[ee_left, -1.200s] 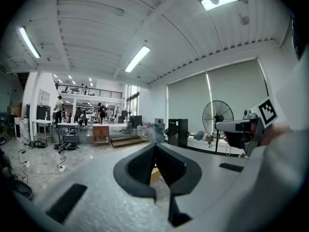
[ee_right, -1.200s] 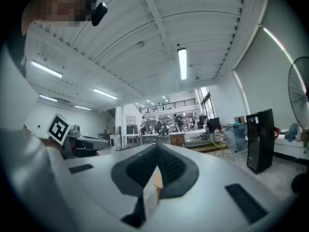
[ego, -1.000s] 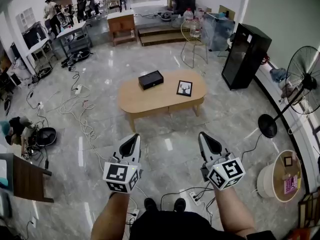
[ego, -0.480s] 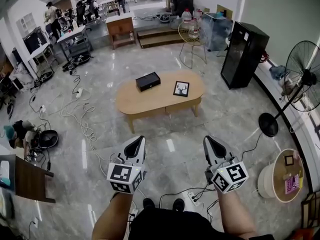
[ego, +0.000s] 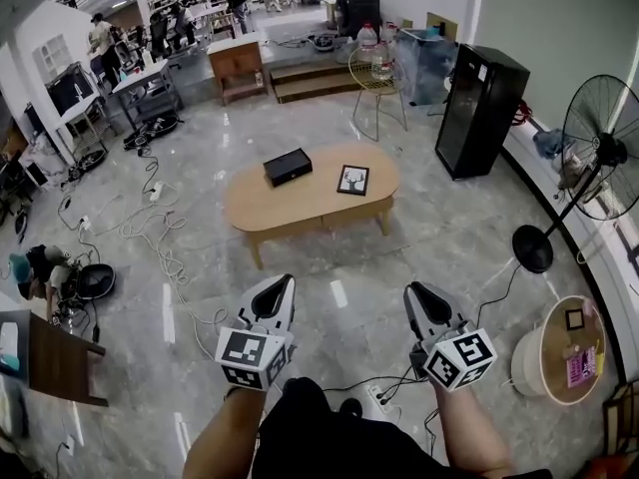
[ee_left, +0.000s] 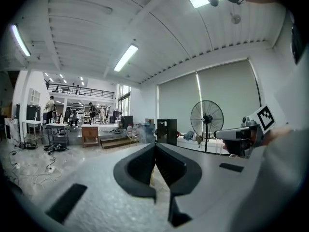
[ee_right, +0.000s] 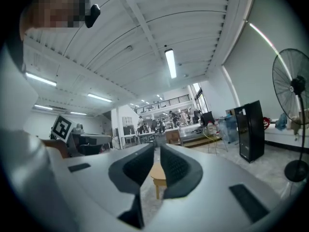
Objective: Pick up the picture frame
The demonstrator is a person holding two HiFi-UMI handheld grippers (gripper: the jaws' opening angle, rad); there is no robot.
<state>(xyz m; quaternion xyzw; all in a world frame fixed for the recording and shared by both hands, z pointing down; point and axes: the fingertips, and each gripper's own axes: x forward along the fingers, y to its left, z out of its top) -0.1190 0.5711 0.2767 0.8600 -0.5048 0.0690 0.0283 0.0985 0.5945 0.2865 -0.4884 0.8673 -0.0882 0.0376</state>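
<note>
This is looking like a large open lab or workshop hall rather than a home. Cables [ego: 150,230] are trailing across the polished stone floor [ego: 419,257], people [ego: 101,34] are standing around work tables [ego: 140,76] along the far side, and a railed mezzanine [ee_left: 79,87] is running above them under ceiling strip lights [ee_left: 126,57]. A low wooden coffee table [ego: 290,208] is sitting alone mid-floor, with a black cabinet [ego: 477,113] and a pedestal fan [ego: 602,148] standing beyond its right end.

Jaws of my right gripper [ee_right: 156,147] hide most of the bench [ee_right: 157,175]; the head view's edge cuts the fan [ego: 604,148] at three o'clock.
</note>
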